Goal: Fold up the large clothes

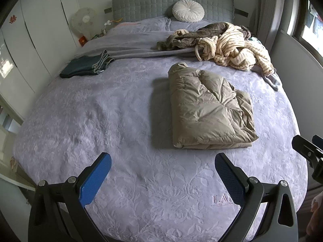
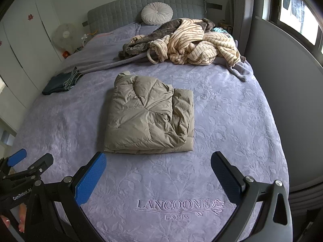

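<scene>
On the bed (image 2: 232, 121) the folded puffer jacket (image 2: 149, 115) sits free; my left tool (image 1: 163, 171) and right tool (image 2: 158, 167) hang released. Risk: the puffy fill may spring the fold apart if I nudge it.

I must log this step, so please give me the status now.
Left gripper open, right gripper open, both empty. Jacket folded on bed. Unfolded pile behind it. Nothing in the way.

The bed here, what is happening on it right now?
A person holds two grippers above the near edge of the bed. The left gripper and the right gripper are both open and hold nothing. A tan jacket lies folded in the middle. Folded jeans sit at the left side, and a pile of unfolded clothes waits near the headboard.
</scene>
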